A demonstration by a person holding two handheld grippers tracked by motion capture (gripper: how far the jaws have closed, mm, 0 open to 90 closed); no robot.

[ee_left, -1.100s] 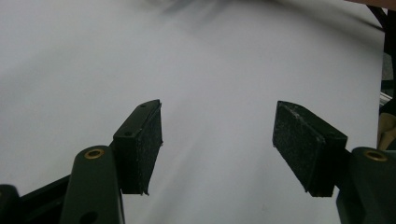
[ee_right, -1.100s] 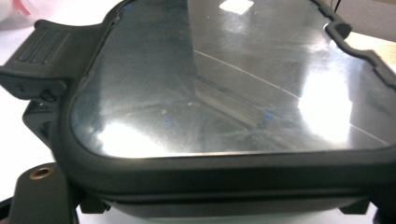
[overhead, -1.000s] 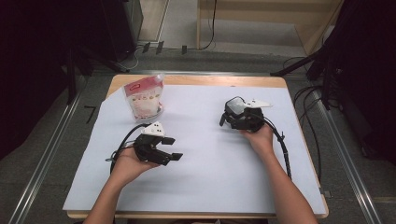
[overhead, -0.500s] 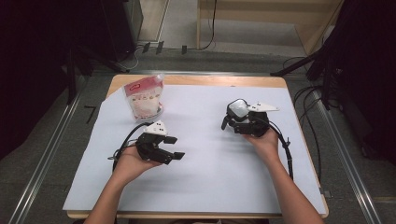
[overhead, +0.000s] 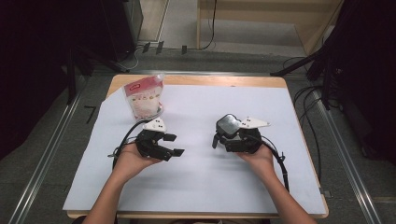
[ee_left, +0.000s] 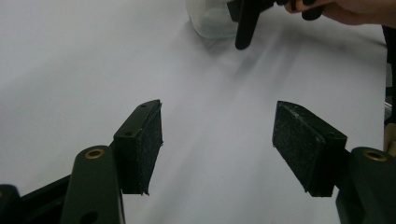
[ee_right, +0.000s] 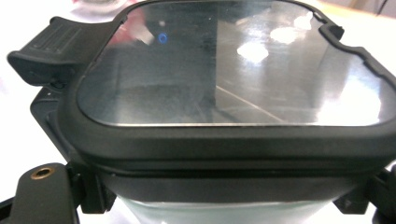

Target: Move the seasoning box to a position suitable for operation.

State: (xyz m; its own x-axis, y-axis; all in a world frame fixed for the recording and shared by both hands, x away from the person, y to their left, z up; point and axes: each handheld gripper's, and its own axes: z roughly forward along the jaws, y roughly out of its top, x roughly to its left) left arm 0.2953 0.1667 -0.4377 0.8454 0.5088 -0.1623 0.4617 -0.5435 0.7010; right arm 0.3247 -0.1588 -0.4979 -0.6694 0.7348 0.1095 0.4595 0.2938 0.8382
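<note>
The person's right gripper (overhead: 232,137) is clenched on a lidded container (overhead: 228,125), a clear box with a dark, glossy lid and a latch tab on one side. From the high view it sits near the middle of the desk (overhead: 280,196), a little to the right, held between the jaws; whether its base touches the white sheet or hangs just above it I cannot tell. Seen from the right gripper view, the container's lid (ee_right: 233,65) fills the space right in front of the jaws, which press in from both sides at the bottom; the lid looks seated, with its latch (ee_right: 51,51) standing out at the left.

The left gripper (overhead: 173,144) is released, its jaws spread wide and holding nothing. Its pads (ee_left: 144,144) in the left gripper view frame bare white sheet, with the container and the other gripper farther off at the top. It waits left of centre, apart from the box.

A bag of something pale (overhead: 143,98), red at the top, stands at the far left of the desk, well apart from both grippers and untouched.

My judgement: the grasp on the box is done, and nothing else is. The lid seems not yet opened, the bag unhandled; any opening or filling all lies ahead.
</note>
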